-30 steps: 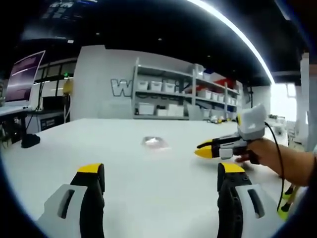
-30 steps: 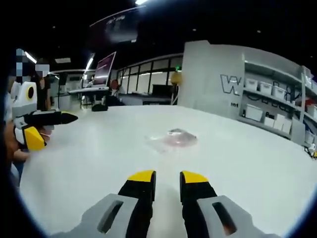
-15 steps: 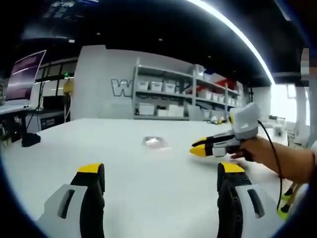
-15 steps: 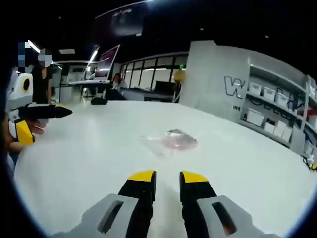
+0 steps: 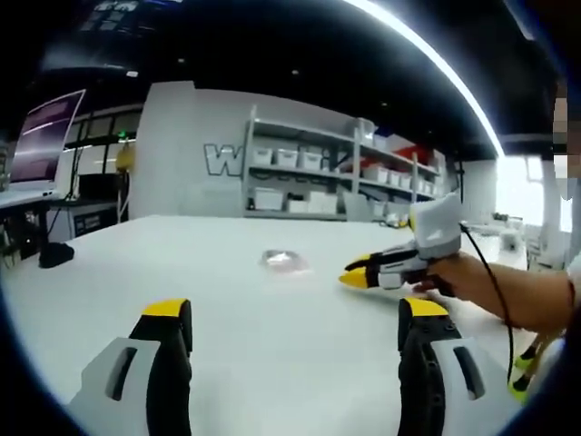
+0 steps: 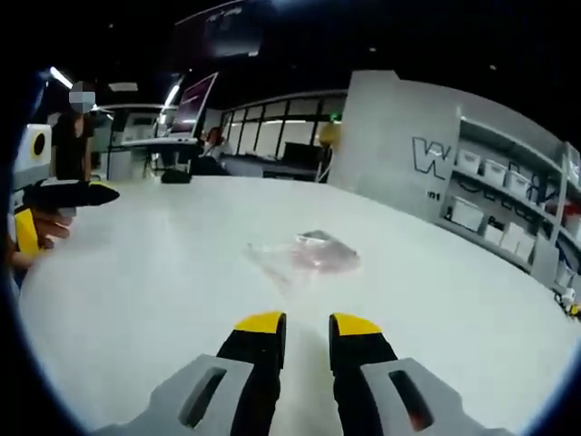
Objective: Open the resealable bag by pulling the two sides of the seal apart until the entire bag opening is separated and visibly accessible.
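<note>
White table (image 6: 454,300), clear bag (image 6: 307,255) flat, shelving (image 5: 309,173) behind, left jaws wide, right jaws narrow

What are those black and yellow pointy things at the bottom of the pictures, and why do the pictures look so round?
Those are claws. A person holds one in each hand, and a small camera rides on each, looking forward past its two yellow tips. The lens bends things, so each picture looks round.

In the left gripper view you see the left claw, its tips wide apart and holding nothing. The other claw comes in from the side, in the person's hand.

In the right gripper view the right claw has its tips nearly together, with nothing between them.

Both are above a big white table. On it lies a small clear plastic bag with something pinkish inside. No claw touches it, and I can't tell whether its seal is open.
</note>
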### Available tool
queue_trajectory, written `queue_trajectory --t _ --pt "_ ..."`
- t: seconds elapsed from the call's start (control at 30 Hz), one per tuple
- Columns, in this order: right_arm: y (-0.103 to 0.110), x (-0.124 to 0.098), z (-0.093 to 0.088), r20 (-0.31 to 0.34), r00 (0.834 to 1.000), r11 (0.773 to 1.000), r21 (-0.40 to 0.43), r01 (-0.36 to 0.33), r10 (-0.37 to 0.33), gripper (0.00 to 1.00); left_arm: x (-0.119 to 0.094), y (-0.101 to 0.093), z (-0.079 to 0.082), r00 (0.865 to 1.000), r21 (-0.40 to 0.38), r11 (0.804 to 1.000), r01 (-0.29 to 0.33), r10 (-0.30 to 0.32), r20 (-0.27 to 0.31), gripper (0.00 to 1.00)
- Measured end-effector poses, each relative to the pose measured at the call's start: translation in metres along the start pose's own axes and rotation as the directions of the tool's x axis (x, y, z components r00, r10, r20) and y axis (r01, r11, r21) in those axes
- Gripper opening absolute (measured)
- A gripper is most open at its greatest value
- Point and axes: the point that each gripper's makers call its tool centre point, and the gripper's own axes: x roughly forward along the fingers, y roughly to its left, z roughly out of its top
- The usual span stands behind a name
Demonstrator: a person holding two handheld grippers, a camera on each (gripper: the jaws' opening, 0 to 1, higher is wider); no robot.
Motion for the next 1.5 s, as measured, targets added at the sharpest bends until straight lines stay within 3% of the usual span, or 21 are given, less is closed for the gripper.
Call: queue_trajectory --t 0.37,0.83,1.17,1.4,1.5 --pt "0.0 0.006 0.001 -0.007 1.0 1.0 -0.009 -0.004 0.004 0.17 0.001 -0.002 0.0 1.0 0.001 1.0 0.004 -0.004 -0.002 0.94" --pt "-0.007 0.032 0.001 -0.05 0.999 0.999 -0.043 0.002 -0.004 0.17 -0.002 0.001 0.001 1.0 -0.014 1.0 0.006 -0.006 0.005 0.94" --pt "0.001 0.042 0.005 -0.054 0.998 0.998 -0.062 -0.017 0.014 0.17 -0.001 0.001 0.001 1.0 -0.022 1.0 0.009 -0.009 0.004 0.94" --pt "0.002 0.049 0.013 -0.02 1.0 0.99 -0.144 -0.002 -0.001 0.17 -0.001 0.001 0.001 1.0 -0.027 1.0 0.009 -0.009 0.002 0.93" --pt "0.003 0.049 0.021 0.014 1.0 0.973 -0.23 0.007 -0.004 0.18 -0.001 0.001 0.001 1.0 -0.029 1.0 0.008 -0.008 -0.001 0.93"
